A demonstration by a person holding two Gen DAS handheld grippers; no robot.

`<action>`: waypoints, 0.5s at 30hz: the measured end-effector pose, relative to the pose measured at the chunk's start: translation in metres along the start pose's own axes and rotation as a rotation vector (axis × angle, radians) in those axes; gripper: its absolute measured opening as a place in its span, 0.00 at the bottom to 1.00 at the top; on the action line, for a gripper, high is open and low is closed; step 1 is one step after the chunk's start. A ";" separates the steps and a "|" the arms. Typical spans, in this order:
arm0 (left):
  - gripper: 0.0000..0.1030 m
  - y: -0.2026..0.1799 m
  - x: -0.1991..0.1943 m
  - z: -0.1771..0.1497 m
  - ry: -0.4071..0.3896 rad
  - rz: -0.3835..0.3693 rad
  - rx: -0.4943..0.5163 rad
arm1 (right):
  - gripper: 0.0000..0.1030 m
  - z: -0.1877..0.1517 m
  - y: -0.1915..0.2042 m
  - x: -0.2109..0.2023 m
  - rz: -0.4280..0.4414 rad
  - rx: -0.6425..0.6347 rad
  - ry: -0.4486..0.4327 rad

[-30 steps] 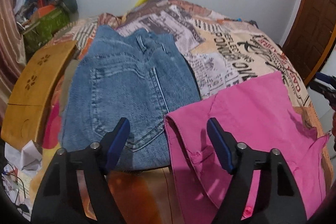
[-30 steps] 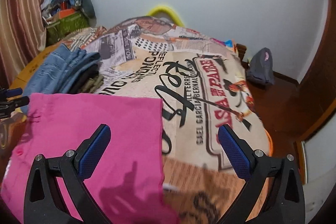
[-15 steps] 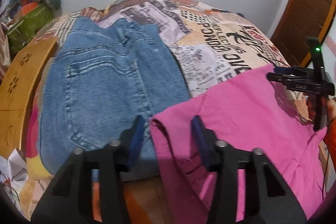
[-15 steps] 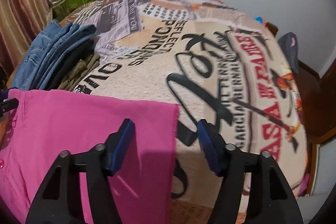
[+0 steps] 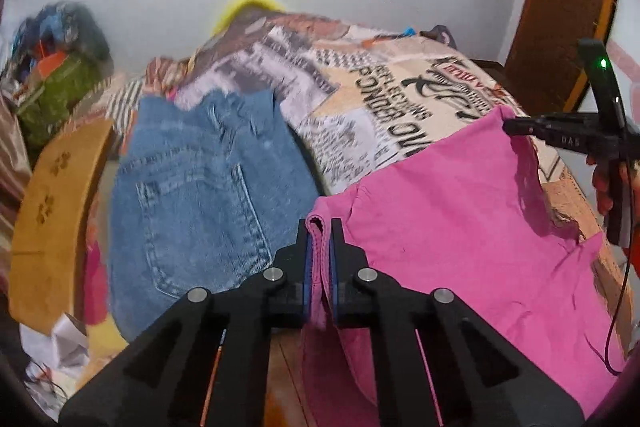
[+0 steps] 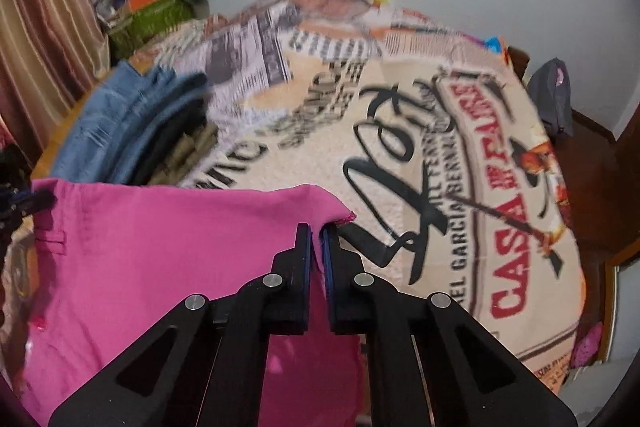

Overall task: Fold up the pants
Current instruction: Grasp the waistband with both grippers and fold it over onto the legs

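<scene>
Pink pants (image 5: 452, 227) lie spread on the near edge of a bed with a printed cover (image 5: 384, 95). My left gripper (image 5: 320, 227) is shut on the pants' waistband corner at the left. My right gripper (image 6: 318, 231) is shut on the far right corner of the pink pants (image 6: 160, 247), lifting it a little off the cover; it also shows in the left wrist view (image 5: 520, 127) at the right. The left gripper shows at the left edge of the right wrist view (image 6: 20, 203).
A stack of folded blue jeans (image 5: 200, 195) lies just left of the pink pants, also in the right wrist view (image 6: 120, 123). A wooden headboard piece (image 5: 52, 211) stands far left. A wooden door (image 5: 560, 7) is at the right. Clutter (image 5: 56, 67) sits at back left.
Both grippers were open above the pants' near corners one second ago. They moved down, closed, and now each pinches a corner of the pink fabric, which rises slightly.
</scene>
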State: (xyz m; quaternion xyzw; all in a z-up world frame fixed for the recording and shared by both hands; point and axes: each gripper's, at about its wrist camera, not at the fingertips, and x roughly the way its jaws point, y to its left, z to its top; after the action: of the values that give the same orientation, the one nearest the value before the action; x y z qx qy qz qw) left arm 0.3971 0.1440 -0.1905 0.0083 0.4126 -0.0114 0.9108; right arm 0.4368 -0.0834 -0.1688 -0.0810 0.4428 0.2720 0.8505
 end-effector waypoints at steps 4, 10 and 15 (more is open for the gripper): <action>0.06 -0.007 -0.032 0.011 -0.053 -0.017 0.010 | 0.05 0.006 0.001 -0.036 0.003 0.032 -0.057; 0.06 -0.018 -0.075 0.010 -0.090 -0.042 0.022 | 0.05 0.003 0.008 -0.097 0.001 0.039 -0.159; 0.06 -0.030 -0.108 -0.005 -0.109 -0.050 0.044 | 0.05 -0.018 0.020 -0.141 -0.003 0.026 -0.215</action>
State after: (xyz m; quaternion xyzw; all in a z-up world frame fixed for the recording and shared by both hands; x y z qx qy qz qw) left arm 0.3217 0.1156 -0.1126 0.0172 0.3622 -0.0437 0.9309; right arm 0.3481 -0.1282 -0.0649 -0.0408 0.3524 0.2722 0.8945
